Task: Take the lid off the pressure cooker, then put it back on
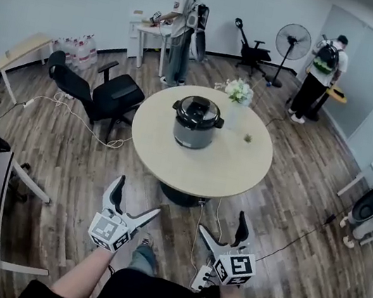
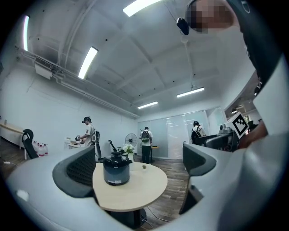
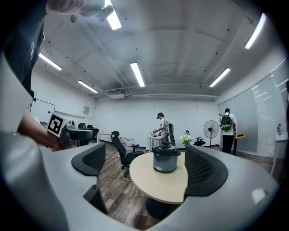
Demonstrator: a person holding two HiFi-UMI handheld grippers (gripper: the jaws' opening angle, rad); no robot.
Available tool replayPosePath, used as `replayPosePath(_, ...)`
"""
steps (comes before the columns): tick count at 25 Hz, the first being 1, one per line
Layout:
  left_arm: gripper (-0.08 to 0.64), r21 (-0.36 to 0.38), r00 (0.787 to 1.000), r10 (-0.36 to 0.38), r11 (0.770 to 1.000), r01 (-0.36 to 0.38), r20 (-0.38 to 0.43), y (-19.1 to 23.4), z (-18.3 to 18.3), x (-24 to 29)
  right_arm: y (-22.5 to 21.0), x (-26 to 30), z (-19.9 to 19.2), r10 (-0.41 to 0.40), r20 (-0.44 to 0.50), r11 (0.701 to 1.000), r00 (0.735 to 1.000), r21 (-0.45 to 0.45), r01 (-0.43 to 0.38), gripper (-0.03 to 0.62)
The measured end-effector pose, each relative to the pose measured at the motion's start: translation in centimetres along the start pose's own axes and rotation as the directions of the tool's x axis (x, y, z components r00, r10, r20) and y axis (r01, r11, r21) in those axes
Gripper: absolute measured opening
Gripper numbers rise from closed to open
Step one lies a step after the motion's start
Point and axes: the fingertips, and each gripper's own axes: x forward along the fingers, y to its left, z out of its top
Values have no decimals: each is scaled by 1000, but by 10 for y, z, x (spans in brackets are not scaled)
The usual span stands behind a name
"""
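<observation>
Nearest to me, low in the head view, my left tongs (image 1: 136, 199) and my right tongs (image 1: 223, 226) hang over the brown wood-plank floor (image 1: 84, 162). Each pair has its jaws spread wide with nothing between them. Both gripper views show only open air between the jaws, and the desk lies well beyond them. Neither pair touches anything.

Ahead stands the round, pale beige desk (image 1: 169, 163). Near its middle sits the grey, drum-shaped pressure cooker (image 1: 193, 133), upright, with its black domed lid (image 1: 197, 111) seated on top. To the right of the cooker and apart from it is a small green potted sprig (image 1: 247, 138). At the desk's far rim is a bunch of white flowers (image 1: 239, 91).

Left of the desk is a black swivel office chair (image 1: 106, 95). Farther back, a person in a pale shirt (image 1: 181, 15) stands at a small white side desk (image 1: 146, 31) by the wall. Another person with a backpack (image 1: 323, 65) stands at the right, near a black pedestal fan (image 1: 292, 42).
</observation>
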Motion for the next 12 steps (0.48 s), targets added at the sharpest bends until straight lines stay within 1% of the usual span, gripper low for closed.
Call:
replayPosePath(6, 583, -14, 999, -43, 999, 43, 9, 97, 0, 102, -38, 124, 32, -51, 10, 998, 999, -24, 52, 549)
replayPosePath(12, 584, -29, 995, -95, 995, 95, -6, 173, -13, 177, -68, 231, 45, -78, -32, 996, 996, -57, 76, 549)
